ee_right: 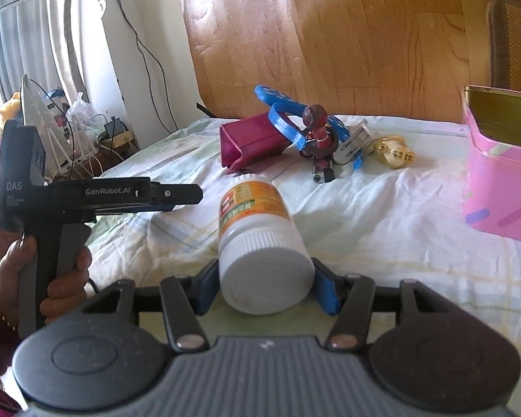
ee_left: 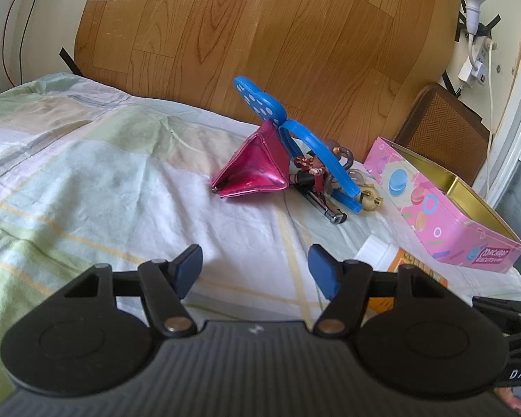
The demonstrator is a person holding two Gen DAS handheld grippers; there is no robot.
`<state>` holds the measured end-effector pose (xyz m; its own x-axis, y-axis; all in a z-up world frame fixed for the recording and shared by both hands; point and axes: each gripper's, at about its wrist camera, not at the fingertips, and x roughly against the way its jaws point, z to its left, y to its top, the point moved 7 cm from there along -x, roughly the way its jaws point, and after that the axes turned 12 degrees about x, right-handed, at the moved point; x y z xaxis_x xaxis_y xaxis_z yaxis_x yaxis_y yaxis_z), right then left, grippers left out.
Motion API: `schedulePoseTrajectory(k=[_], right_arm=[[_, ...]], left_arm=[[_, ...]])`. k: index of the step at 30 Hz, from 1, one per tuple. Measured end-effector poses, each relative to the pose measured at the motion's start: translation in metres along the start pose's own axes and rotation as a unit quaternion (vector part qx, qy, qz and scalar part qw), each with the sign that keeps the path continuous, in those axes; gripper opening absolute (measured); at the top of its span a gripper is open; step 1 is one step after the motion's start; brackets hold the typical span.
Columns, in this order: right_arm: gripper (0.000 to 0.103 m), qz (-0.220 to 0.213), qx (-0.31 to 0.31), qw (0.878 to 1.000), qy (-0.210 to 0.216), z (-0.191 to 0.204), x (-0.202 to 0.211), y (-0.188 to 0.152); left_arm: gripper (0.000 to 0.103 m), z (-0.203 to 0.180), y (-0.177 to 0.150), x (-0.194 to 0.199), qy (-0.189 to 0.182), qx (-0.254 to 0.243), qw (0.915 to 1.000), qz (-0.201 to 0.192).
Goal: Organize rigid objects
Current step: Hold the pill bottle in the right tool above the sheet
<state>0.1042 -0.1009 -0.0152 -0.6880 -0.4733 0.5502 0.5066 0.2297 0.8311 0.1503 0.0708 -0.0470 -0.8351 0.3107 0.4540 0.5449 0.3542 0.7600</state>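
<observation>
A white pill bottle (ee_right: 257,229) with an orange label lies on its side on the bed sheet (ee_left: 121,173), cap towards me. My right gripper (ee_right: 265,290) is shut on its cap, one blue pad on each side. Only a corner of the bottle (ee_left: 382,253) shows in the left wrist view. My left gripper (ee_left: 255,264) hovers open over the sheet with nothing between its fingers; a hand holds this left gripper (ee_right: 187,194) to the left of the bottle. An open pink tin (ee_left: 444,215) stands at the right, its inside hidden in the pink tin's (ee_right: 496,187) close view.
Behind the bottle lies a pile: a magenta pouch (ee_left: 257,170), a blue dotted plastic piece (ee_left: 260,104), a small figurine (ee_right: 317,121), a lighter (ee_right: 321,170) and a gold charm (ee_right: 394,151). A wooden board backs the bed. Cables and clutter sit at the far left.
</observation>
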Motion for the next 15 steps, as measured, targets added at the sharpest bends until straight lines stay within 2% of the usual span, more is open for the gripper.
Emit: schedulePoseTrajectory(k=[9, 15], right_arm=[[0.055, -0.007, -0.030, 0.999, -0.011, -0.0095, 0.0031, -0.0006], [0.055, -0.007, -0.028, 0.999, -0.015, -0.0090, 0.0029, -0.0002]], left_arm=[[0.069, 0.0003, 0.0003, 0.0003, -0.001, 0.000, 1.0000, -0.001], [0.069, 0.0004, 0.0001, 0.0004, -0.001, 0.001, 1.0000, -0.001]])
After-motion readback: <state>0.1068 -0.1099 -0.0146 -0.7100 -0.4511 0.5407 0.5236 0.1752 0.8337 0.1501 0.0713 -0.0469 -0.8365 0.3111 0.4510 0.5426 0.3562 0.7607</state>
